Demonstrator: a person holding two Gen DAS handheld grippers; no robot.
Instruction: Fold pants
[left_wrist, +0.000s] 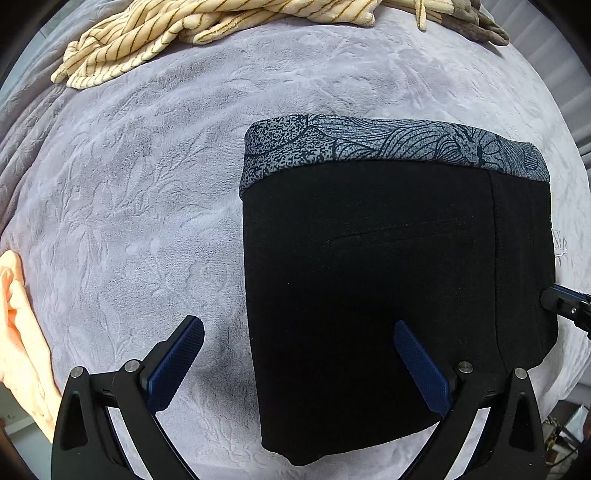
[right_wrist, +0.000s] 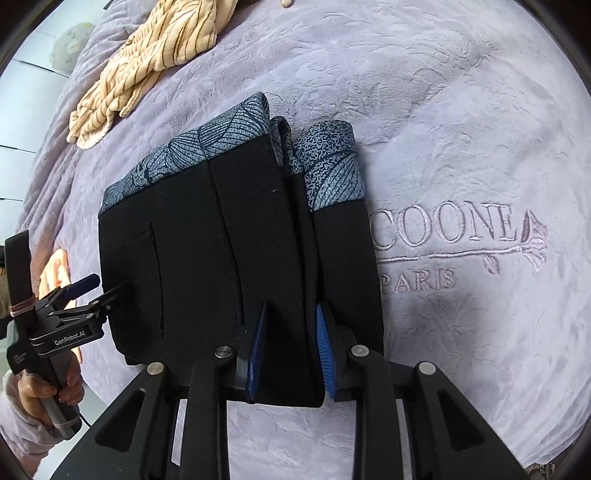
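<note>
Lying folded into a compact black bundle on the lilac bed blanket (left_wrist: 147, 184), the pants (left_wrist: 388, 277) have their patterned waistband (left_wrist: 369, 142) at the far edge. The left claw (left_wrist: 299, 347) hangs spread wide over the bundle's left edge, 1 finger over blanket, 1 over cloth. The right claw (right_wrist: 290, 332), narrowed, straddles a raised fold near the bundle's right side; whether it pinches, I cannot tell. That fold runs near-to-far, so the right claw seems nearer to any next tuck.
</note>
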